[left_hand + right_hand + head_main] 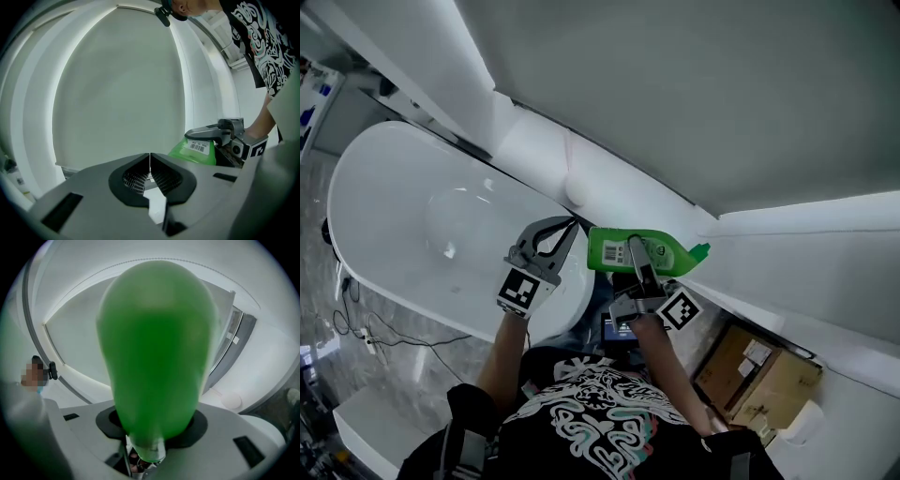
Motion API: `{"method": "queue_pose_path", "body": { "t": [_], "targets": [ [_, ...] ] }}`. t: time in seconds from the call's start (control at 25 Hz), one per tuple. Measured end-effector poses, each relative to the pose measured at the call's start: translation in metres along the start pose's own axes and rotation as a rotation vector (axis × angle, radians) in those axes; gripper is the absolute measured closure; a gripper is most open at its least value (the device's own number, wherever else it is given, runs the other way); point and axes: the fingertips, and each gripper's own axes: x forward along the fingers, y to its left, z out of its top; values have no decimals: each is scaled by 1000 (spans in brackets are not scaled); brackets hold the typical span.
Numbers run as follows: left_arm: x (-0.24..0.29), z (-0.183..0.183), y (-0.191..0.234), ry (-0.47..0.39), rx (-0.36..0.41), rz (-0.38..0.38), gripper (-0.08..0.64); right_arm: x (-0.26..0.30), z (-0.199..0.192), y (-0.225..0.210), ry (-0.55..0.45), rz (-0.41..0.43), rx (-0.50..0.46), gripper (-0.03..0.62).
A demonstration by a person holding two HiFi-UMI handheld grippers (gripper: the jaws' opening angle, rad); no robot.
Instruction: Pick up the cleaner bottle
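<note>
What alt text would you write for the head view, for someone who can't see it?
Seen from above, a person's right claw grips a green cleaner bottle turned sideways, with a white bathtub to its left. The left claw, alongside, is shut and empty. A cardboard box sits at lower right.

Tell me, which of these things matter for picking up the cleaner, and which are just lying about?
For the job:
- green cleaner bottle, held sideways off the surfaces
- right tool, clamped on the bottle

Just lying about:
- left tool, shut and empty
- white bathtub
- cardboard box
- cables on the floor
</note>
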Motion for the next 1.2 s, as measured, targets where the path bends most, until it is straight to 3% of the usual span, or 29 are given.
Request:
{"method": "queue_pose_path", "body": {
  "t": [0.56,1.2],
  "targets": [
    [-17,52,6,-46,56,-9,540,9,6,45,-72,36,5,385],
    [-26,74,-7,-62,95,-17,538,5,10,74,-130,71,8,385]
  ]
}}
